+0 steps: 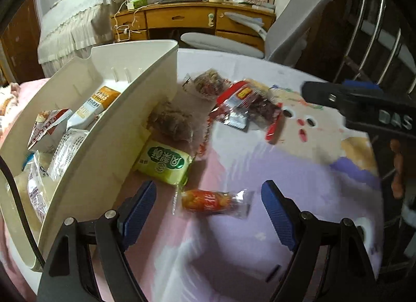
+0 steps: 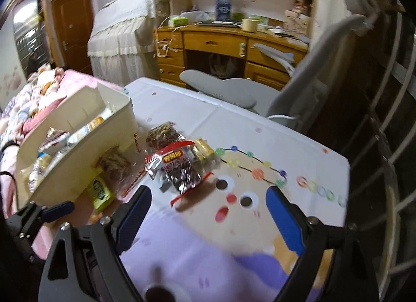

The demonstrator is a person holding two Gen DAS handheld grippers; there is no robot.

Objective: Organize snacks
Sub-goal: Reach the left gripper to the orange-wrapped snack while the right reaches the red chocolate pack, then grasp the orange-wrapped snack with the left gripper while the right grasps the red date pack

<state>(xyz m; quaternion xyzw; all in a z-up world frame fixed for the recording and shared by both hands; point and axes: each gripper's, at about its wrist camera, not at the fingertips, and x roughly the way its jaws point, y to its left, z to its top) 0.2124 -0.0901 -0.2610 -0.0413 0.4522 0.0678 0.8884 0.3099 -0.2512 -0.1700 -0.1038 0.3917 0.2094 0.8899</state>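
Here both tongs (image 1: 208,213) (image 2: 208,213) gape empty over a cartoon-print tablecloth (image 2: 234,263), wooden desk (image 2: 221,42) behind.

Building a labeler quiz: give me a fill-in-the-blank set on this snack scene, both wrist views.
1. The cream bin stands on the table's ____ side in both views.
2. The left tool is open, and the orange snack packet lies ____ its blue pads.
3. The green packet lies on the tablecloth right beside the ____.
4. The right tool is ____ and holds nothing.

Missing words: left; between; bin; open
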